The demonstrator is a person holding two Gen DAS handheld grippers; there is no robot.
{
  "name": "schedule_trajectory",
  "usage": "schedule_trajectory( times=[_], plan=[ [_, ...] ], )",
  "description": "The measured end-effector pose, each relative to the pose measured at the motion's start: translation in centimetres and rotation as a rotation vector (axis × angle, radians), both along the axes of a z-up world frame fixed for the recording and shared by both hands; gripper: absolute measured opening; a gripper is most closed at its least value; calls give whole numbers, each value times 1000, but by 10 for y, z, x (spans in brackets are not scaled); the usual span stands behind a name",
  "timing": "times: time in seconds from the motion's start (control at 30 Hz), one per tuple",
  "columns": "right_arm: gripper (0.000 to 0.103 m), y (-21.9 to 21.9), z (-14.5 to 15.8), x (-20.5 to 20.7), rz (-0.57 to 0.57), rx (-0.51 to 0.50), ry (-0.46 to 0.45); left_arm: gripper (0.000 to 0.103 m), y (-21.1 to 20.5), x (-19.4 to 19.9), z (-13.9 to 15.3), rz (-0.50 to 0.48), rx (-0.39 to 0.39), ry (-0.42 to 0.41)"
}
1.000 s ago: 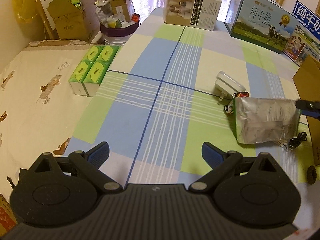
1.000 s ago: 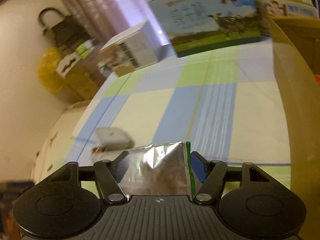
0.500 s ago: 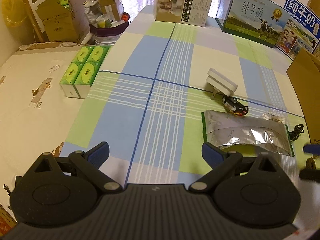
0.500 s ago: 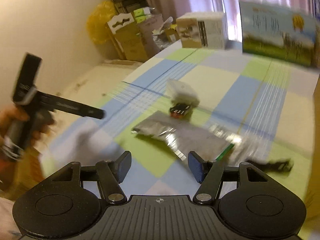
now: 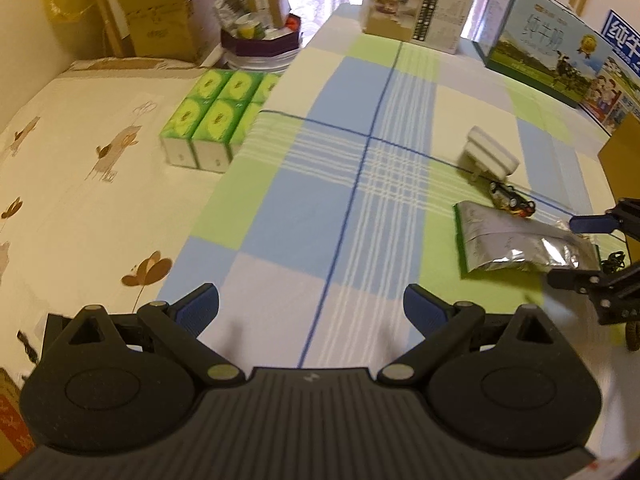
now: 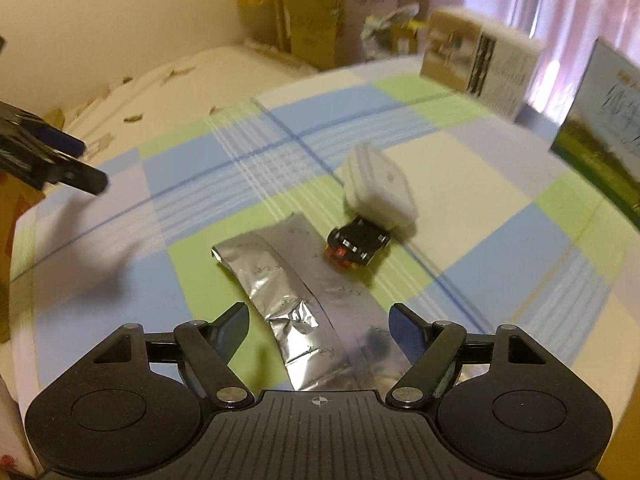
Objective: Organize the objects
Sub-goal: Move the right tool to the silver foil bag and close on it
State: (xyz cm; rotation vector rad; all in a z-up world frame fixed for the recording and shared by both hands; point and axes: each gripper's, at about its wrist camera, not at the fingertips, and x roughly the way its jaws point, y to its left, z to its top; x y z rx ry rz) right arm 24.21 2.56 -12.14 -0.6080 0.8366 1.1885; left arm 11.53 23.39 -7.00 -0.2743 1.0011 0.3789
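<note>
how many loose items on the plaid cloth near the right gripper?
3 clearly: the foil pouch lying flat ahead of the open right gripper, the toy car just beyond it, and the white adapter against the car's far end. A dark cord may be partly hidden.

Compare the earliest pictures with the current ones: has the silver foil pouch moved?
Yes. It was lifted in the right hand-held gripper; now the silver foil pouch lies flat on the checked cloth, just in front of the toy car.
</note>
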Motion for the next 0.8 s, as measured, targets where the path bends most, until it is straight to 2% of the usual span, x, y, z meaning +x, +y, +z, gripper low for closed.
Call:
schedule_trajectory(
  times=[0.1, 0.17, 0.23, 0.3, 0.37, 0.43, 0.5, 0.63, 0.8],
  plan=[
    [74, 3, -2, -4, 0, -26, -5, 97, 4, -5, -2, 12, -3, 6],
    [74, 3, 1, -11, 17, -30, 42, 97, 5, -7, -4, 16, -5, 11],
    [74, 1, 1, -24, 23, -43, 90, 97, 6, -7, -6, 12, -6, 16],
    [74, -4, 2, -44, 12, -52, 71, 97, 6, -7, -7, 6, -9, 19],
    [74, -10, 2, -58, -7, -53, 96, 97, 5, -5, -10, -3, -16, 23],
    [74, -16, 2, -65, -62, -24, 149, 97, 3, -2, -12, -16, -21, 28],
    [74, -20, 3, -64, -165, -1, 175, 98, 1, 2, -14, -31, -25, 31],
    [74, -16, 12, -50, -320, 55, 181, 97, -6, 11, -16, -68, -29, 25],
    [74, -1, 7, -25, -453, 80, 250, 97, -14, 26, -18, -100, -35, 16]
  ],
)
